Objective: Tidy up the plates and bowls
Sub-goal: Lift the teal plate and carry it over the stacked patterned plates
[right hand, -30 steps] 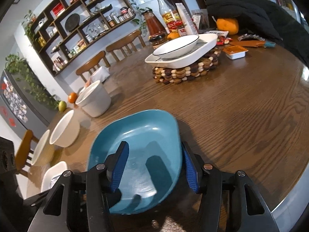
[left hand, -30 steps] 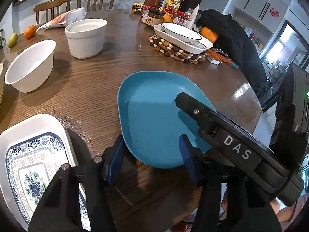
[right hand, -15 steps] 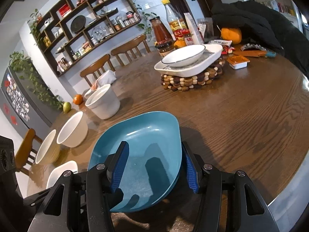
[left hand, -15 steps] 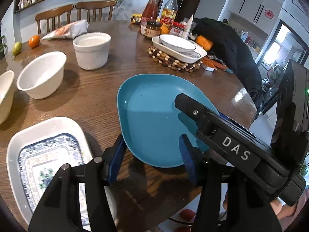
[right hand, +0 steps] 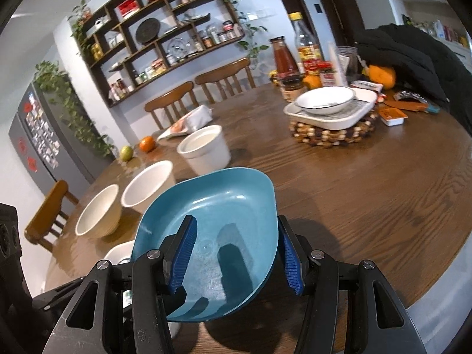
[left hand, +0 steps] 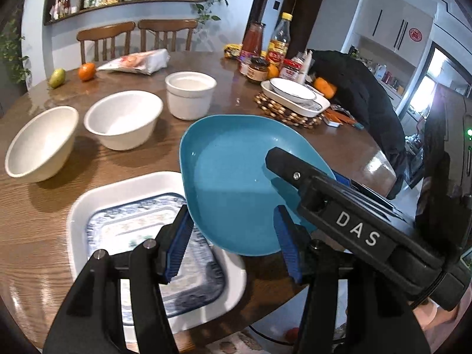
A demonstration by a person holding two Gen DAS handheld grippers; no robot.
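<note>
Plate, teal, hangs tilted above the bench, gripped at its near rim by both tongs: left tongs clamp the 6 o'clock edge, right tongs clamp the side at 4 o'clock. Its 9 o'clock edge overlaps a patterned tray; two bowls sit at 10 o'clock.

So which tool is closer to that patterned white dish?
Left. The left tool hangs just above the patterned white dish, gripping a corner of the blue plate; the right tool grips the plate's opposite side, farther from the dish.
</note>
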